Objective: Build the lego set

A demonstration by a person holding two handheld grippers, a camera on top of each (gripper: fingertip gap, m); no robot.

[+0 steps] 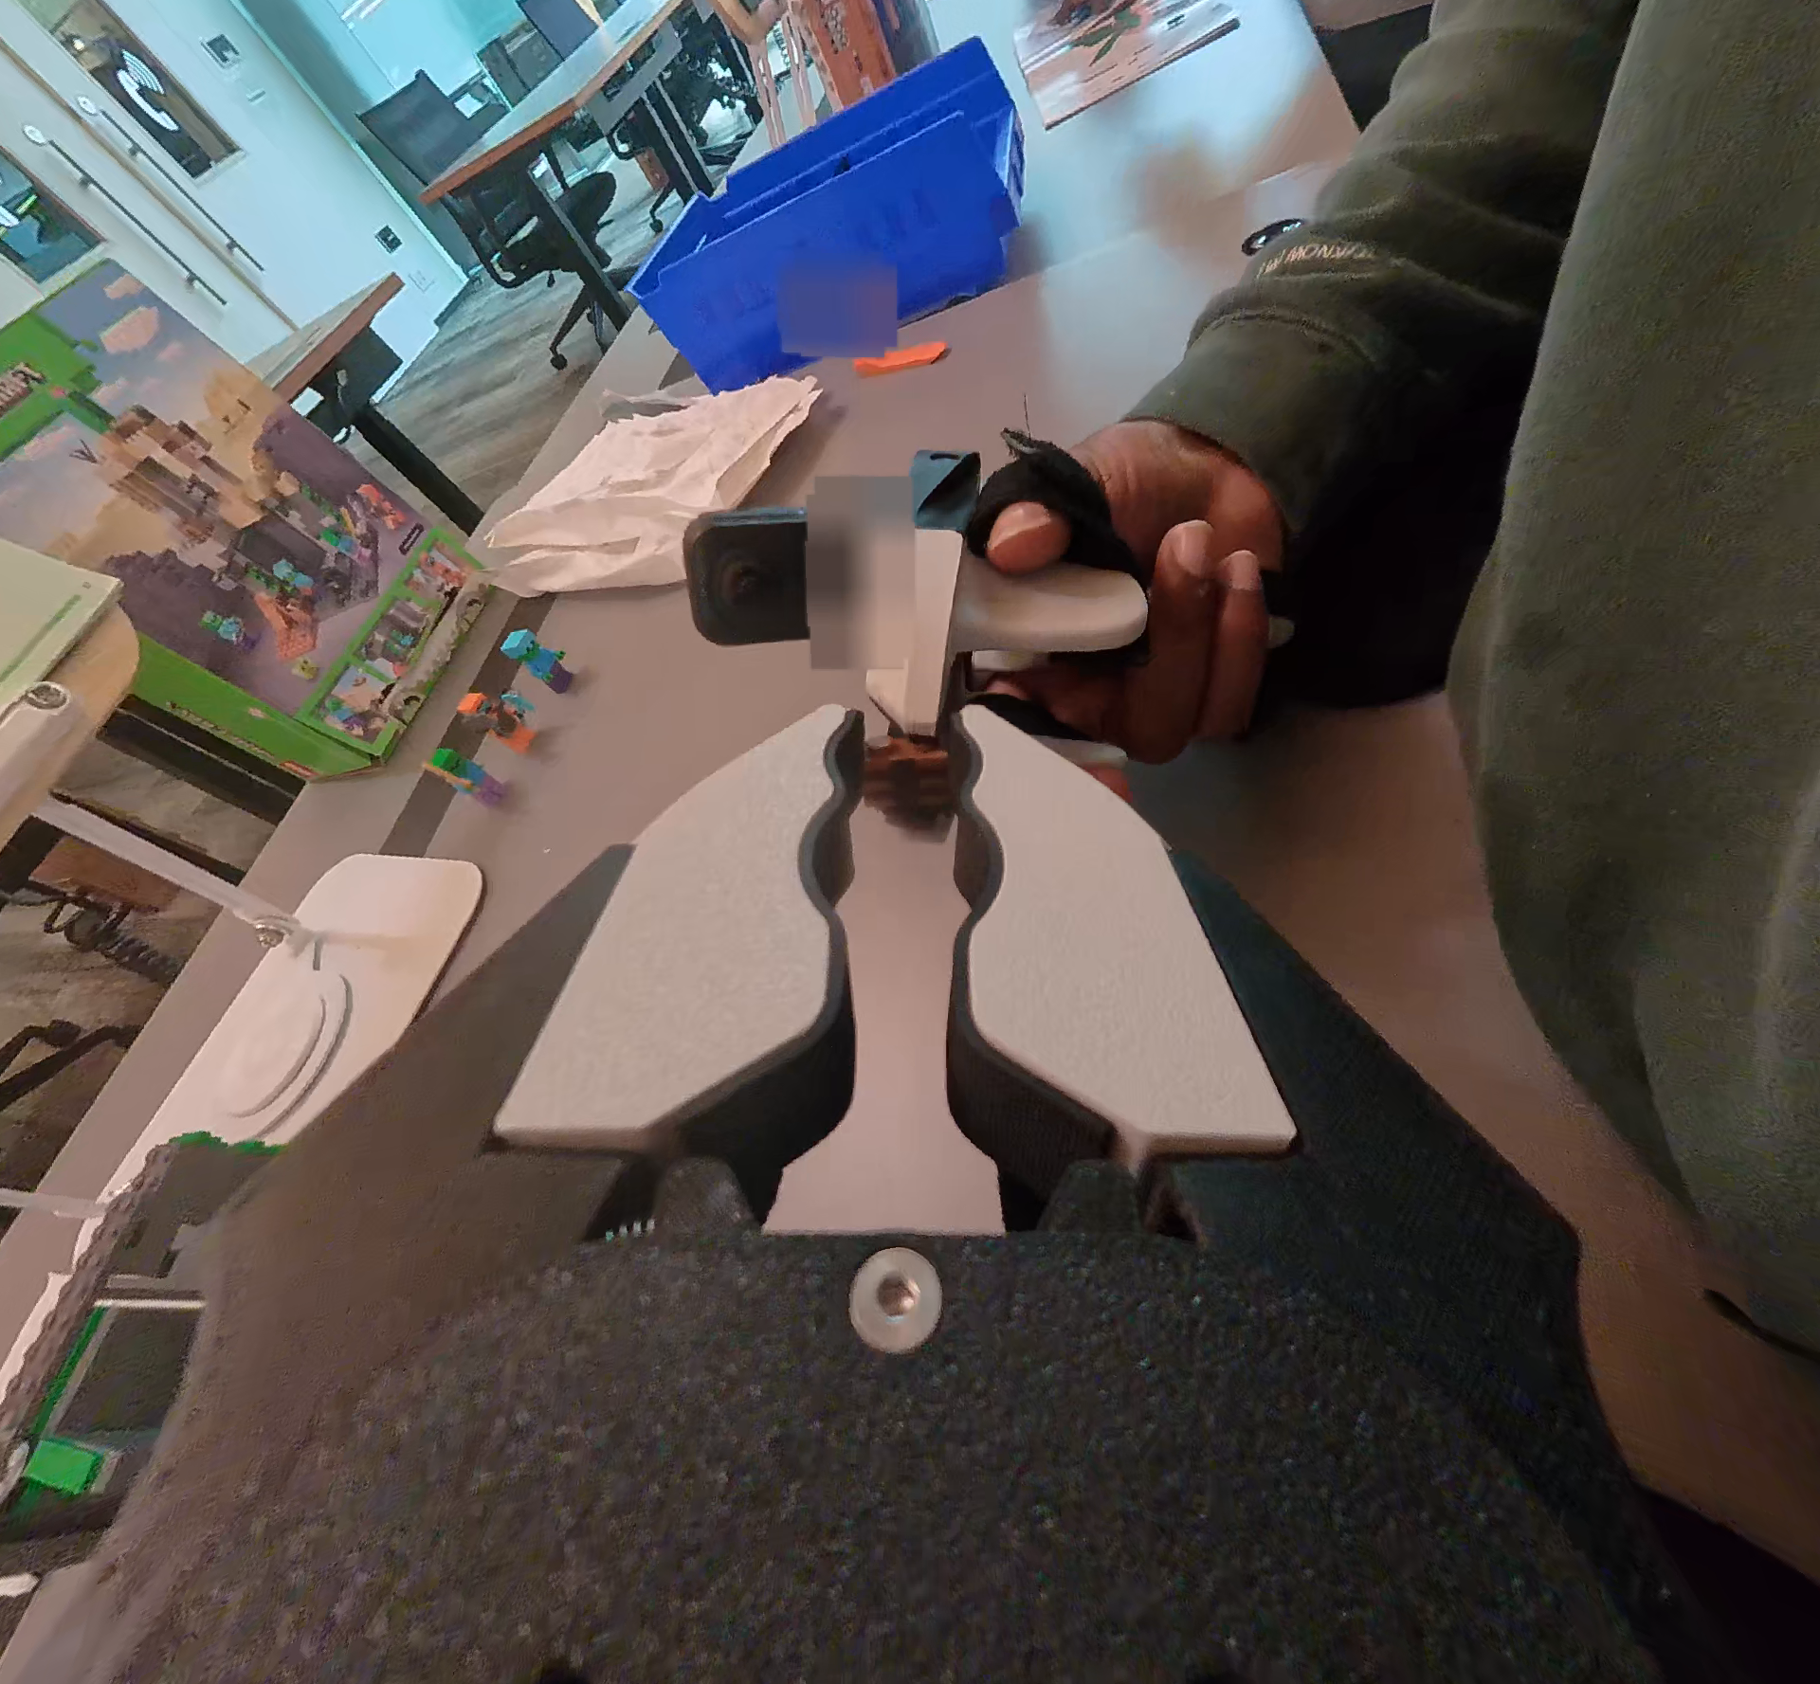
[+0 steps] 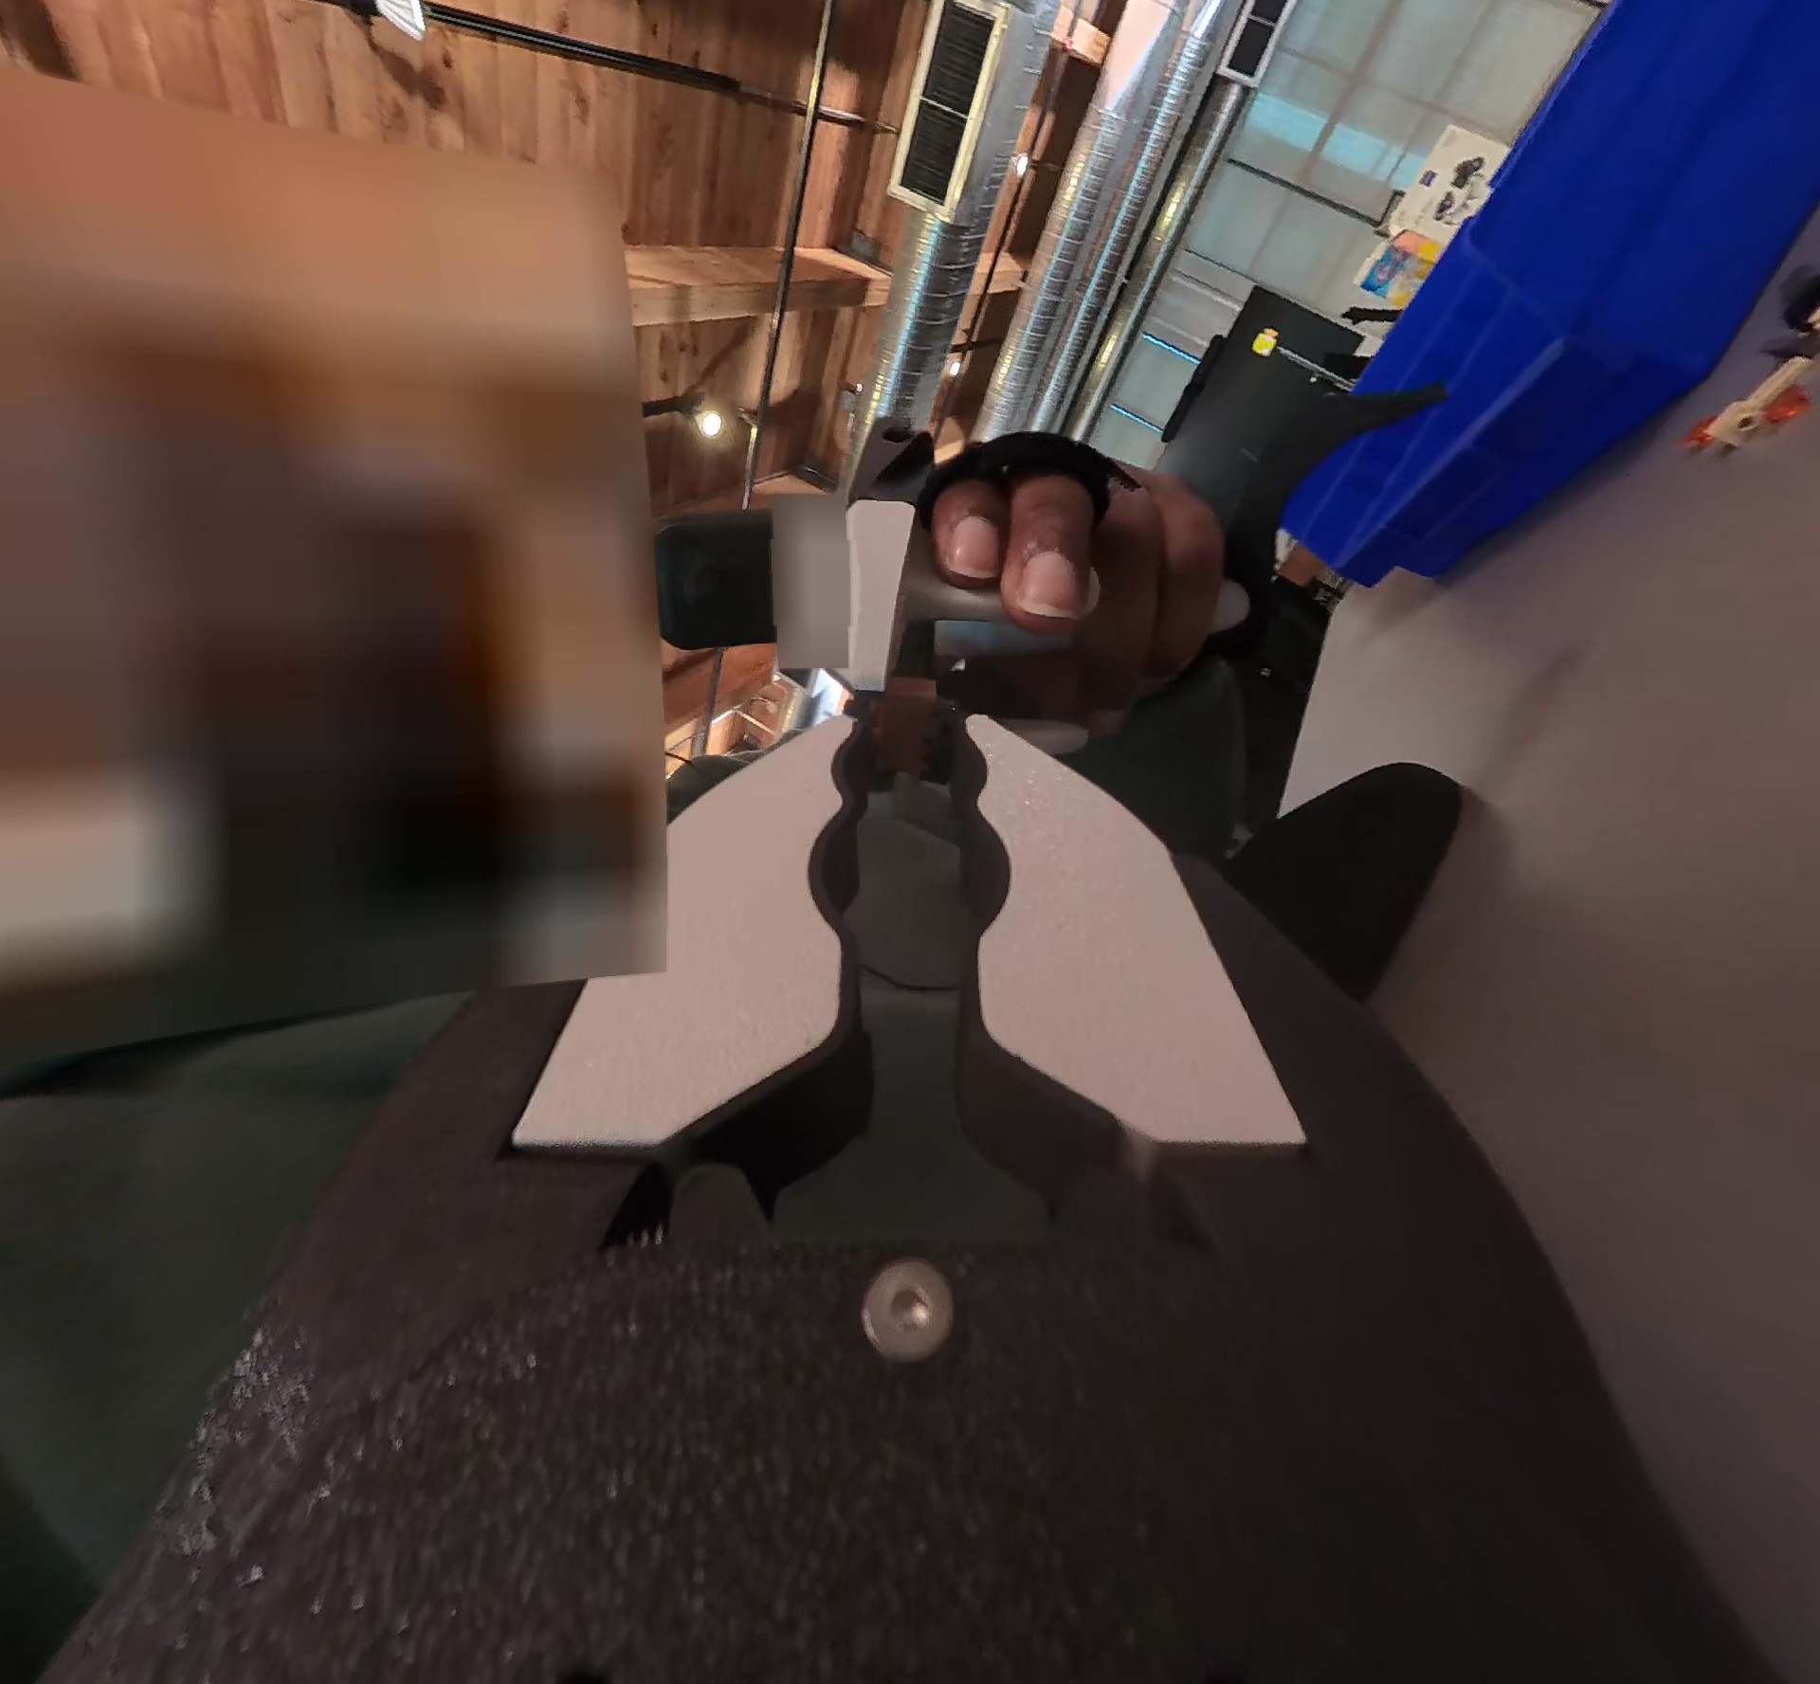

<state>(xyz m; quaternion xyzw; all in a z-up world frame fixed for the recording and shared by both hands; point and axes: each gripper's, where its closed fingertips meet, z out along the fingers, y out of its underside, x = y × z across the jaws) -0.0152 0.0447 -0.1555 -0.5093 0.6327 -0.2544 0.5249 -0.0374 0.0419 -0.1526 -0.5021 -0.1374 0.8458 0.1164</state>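
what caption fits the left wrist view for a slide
Left gripper and right gripper meet on a small brown lego piece above the grey table.

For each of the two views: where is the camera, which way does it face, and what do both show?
Left wrist view: on the left gripper, looking along the grey table towards the blue bin; right hand and right gripper opposite.
Right wrist view: on the right gripper, tilted up at a wooden ceiling; left hand opposite.
Shared: the brown lego piece between both grippers' tips, and the blue bin.
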